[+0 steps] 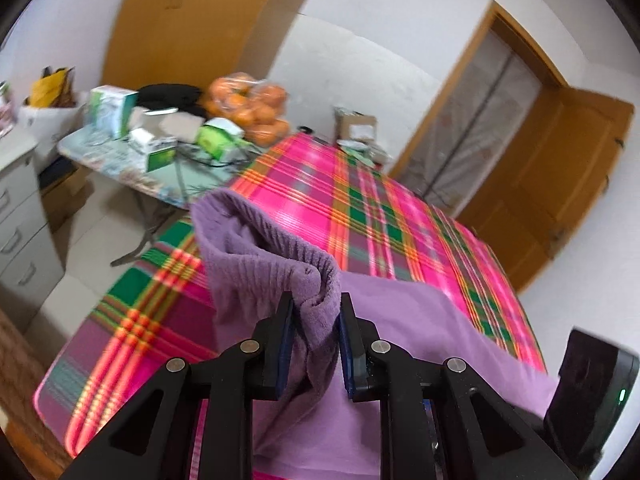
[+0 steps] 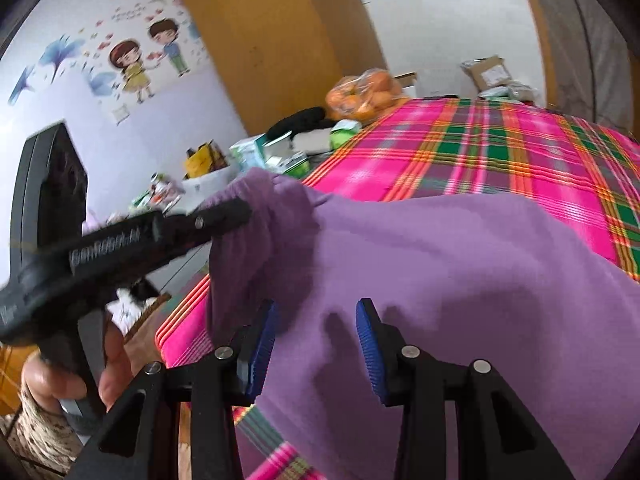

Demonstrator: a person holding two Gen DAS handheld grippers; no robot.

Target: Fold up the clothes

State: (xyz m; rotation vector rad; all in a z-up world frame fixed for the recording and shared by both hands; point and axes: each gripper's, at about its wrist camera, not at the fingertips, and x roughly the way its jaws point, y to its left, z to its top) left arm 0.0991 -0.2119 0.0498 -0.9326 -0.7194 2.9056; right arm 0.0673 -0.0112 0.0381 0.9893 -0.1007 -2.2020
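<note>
A purple garment (image 1: pixel 404 332) lies across the near part of a bed with a pink plaid cover (image 1: pixel 320 200). My left gripper (image 1: pixel 316 312) is shut on its ribbed hem (image 1: pixel 276 252), which stands lifted and bunched above the bed. From the right wrist view the left gripper (image 2: pixel 232 214) reaches in from the left, a hand on its handle, pinching the same purple garment (image 2: pixel 460 272). My right gripper (image 2: pixel 320 320) is open just above the cloth, its blue pads (image 2: pixel 370 332) apart with nothing clamped between them.
A cluttered side table (image 1: pixel 120 160) stands beyond the bed's left edge, with boxes and a bag of oranges (image 1: pixel 252 104). Grey drawers (image 1: pixel 20 232) sit at far left. A wooden door (image 1: pixel 560 184) stands open on the right. Much of the plaid cover (image 2: pixel 500 148) beyond the garment lies bare.
</note>
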